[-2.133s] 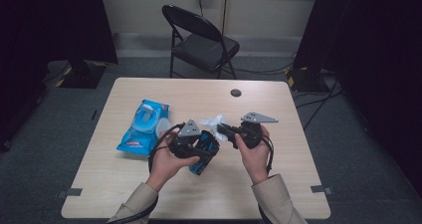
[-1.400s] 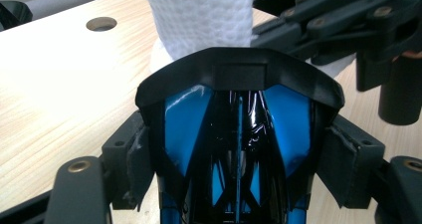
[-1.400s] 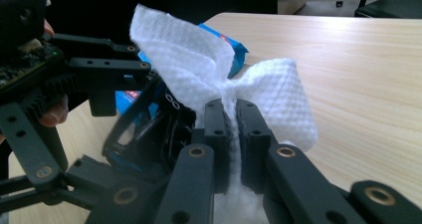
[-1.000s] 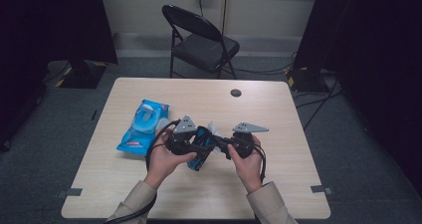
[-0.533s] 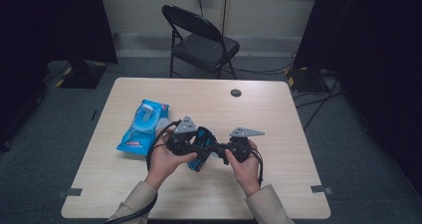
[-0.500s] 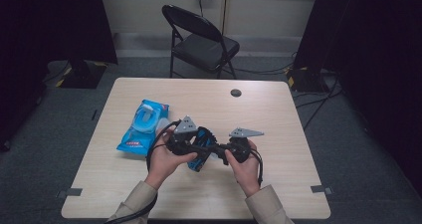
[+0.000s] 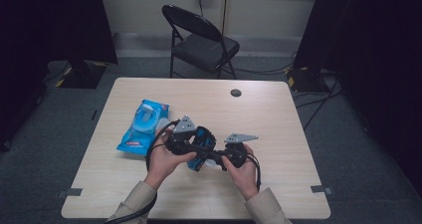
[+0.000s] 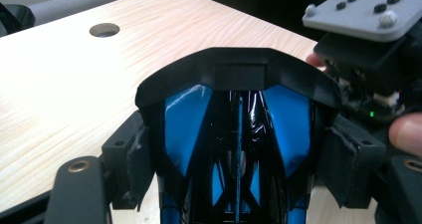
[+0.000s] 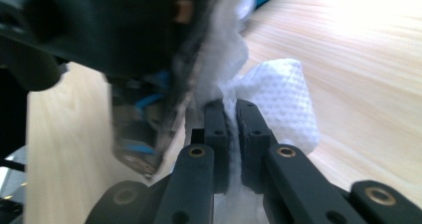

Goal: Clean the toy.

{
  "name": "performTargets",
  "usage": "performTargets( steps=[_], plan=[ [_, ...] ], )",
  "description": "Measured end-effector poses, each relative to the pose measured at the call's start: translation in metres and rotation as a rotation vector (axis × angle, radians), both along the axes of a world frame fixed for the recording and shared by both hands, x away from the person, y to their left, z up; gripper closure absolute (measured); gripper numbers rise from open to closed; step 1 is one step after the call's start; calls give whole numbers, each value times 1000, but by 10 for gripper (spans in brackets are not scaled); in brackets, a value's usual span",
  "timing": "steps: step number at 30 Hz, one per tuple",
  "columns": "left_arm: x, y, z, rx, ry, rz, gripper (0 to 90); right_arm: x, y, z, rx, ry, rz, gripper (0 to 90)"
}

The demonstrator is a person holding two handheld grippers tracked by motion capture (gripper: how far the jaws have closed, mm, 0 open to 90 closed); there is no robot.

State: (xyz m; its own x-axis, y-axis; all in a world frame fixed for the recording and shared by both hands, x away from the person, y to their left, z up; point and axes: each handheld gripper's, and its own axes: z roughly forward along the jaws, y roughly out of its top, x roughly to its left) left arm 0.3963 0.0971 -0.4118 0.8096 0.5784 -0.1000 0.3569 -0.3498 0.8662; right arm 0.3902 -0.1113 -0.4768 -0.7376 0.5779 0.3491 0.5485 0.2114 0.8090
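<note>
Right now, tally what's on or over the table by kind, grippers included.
Grippers: 2 (left gripper, right gripper)
Blue-and-black shoe: 1, clamped in the left gripper
White wipe: 1, pinched in the right gripper
Blue wipes pack: 1, lying on the table
Total: 5

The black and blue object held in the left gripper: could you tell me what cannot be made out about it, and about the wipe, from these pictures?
- Black and blue object: the left gripper view cuts off its lower part; in the high view hands cover most of it, so what it is stays unclear.
- White wipe: its lower end is hidden behind the right gripper that pinches it.
- Blue packet: its print is too small to read in the high view.
</note>
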Motion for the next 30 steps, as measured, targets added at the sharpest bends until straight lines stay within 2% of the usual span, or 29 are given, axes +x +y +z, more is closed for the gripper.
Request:
performTargets(
  steps=[4,9,12,16,22,30],
  plan=[
    [1,6,0,3,0,13,255,4,-13,8,27,-19,-47,854],
    [1,11,-1,15,-2,26,255,10,-31,32,61,-73,-100,853],
    [2,12,-3,20,5,30,255,12,-39,44,80,-92,-119,853],
    [4,13,-6,20,11,40,255,12,-41,51,94,-107,-117,853],
    [7,10,-8,18,18,40,255,6,-27,47,75,-108,-68,853],
    [8,11,-8,21,16,39,255,5,-21,41,65,-92,-52,853]
  ],
)
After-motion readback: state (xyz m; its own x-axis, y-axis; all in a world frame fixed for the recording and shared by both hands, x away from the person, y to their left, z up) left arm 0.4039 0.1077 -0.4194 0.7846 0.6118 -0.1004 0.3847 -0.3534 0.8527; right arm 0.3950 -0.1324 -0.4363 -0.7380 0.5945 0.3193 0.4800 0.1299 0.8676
